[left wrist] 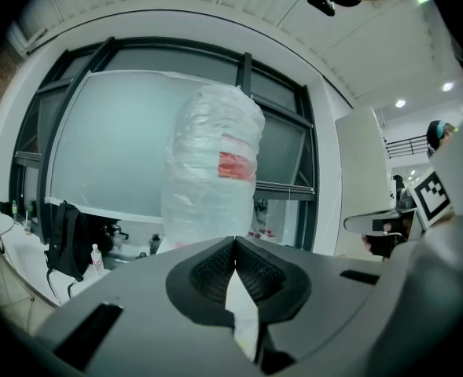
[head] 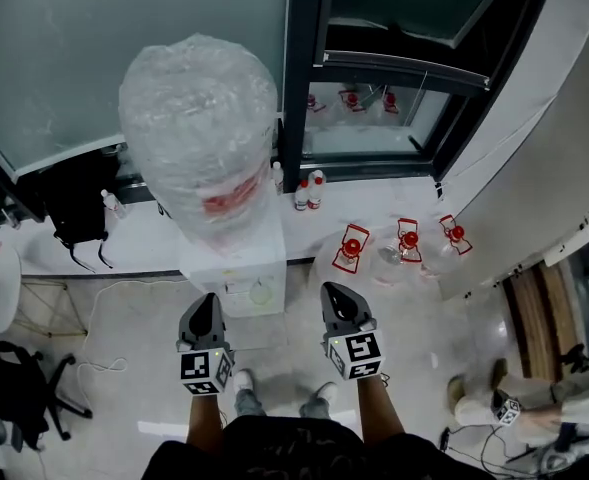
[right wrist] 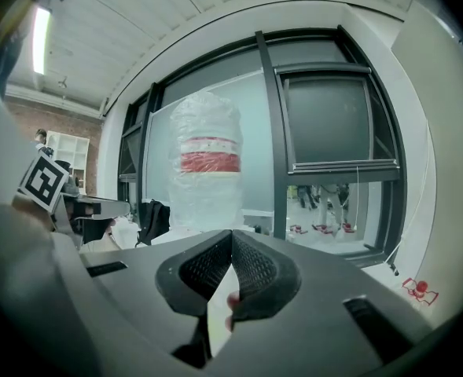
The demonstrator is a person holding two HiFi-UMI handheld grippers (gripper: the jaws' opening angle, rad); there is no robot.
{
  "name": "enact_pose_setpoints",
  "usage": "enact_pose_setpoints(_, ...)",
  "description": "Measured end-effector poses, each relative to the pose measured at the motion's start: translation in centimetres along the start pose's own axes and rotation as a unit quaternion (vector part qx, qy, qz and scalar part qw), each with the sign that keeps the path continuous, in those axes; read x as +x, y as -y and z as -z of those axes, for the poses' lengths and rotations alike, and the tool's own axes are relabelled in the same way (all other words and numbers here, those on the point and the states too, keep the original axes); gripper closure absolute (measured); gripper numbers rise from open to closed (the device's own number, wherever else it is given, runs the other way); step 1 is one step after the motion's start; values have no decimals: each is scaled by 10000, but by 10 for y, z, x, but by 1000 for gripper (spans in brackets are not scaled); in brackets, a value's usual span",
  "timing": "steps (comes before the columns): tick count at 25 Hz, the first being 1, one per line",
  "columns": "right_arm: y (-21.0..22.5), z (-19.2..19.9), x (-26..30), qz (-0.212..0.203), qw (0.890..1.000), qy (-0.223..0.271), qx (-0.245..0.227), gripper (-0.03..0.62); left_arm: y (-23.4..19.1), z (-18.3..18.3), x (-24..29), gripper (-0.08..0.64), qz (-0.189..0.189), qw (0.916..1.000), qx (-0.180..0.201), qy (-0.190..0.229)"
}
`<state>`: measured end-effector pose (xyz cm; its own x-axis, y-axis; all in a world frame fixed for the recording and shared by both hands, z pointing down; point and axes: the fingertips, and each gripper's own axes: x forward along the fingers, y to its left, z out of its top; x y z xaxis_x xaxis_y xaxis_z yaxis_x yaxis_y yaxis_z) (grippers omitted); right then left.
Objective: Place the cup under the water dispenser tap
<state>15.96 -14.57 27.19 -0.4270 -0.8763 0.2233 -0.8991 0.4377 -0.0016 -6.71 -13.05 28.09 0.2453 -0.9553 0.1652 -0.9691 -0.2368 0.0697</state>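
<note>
Tongs both clenched on nothing: left tongs (head: 207, 303) and right tongs (head: 335, 293) hover near the water dispenser (head: 229, 266). Pale round shape at its front, possibly the cup (head: 261, 291), suggests placement is done.

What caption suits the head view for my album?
A person holds the left gripper and right gripper, both shut, before a water dispenser topped by a plastic-wrapped bottle.
</note>
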Motion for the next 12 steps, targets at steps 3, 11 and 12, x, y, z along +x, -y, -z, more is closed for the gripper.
enact_pose_setpoints(3,4,-4,-4,37,10000,-23,-26,578,6,-5,-1,543,71,9999,105,-32)
enact_pose_setpoints(11,14,-35,-6,110,9997,199,-70,578,9,-34,-2,543,122,9995,217,171)
enact_pose_setpoints(12,14,-39,-8,84,9996,247,-102,578,9,-37,-2,543,128,9996,192,185)
